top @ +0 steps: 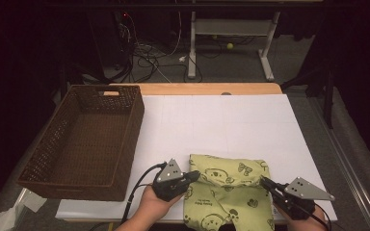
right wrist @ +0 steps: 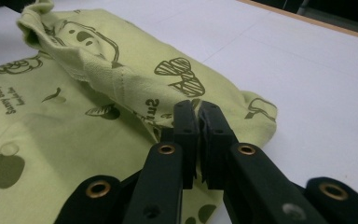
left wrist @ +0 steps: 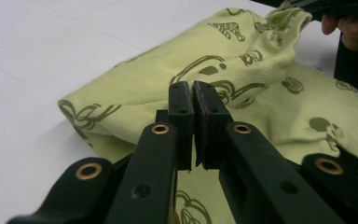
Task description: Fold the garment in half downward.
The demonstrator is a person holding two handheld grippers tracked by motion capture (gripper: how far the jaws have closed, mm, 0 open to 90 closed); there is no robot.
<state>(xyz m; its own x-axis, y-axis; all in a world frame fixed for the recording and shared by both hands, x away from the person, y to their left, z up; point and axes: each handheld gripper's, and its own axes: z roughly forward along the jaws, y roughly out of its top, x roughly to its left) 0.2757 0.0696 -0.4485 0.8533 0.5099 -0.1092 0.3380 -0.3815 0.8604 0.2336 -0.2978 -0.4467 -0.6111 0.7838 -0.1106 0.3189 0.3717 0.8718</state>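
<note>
We are working a soft, light green garment (top: 229,192) lying at the table's (top: 221,120) six o'clock. Both the left gripper (top: 194,175) and right gripper (top: 263,181) are closing their jaws together at the folded edge's corners, pinching cloth, we judge.

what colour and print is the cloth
Pale yellow-green cloth with dark olive cartoon drawings and lettering; clearest in the right gripper view.
</note>
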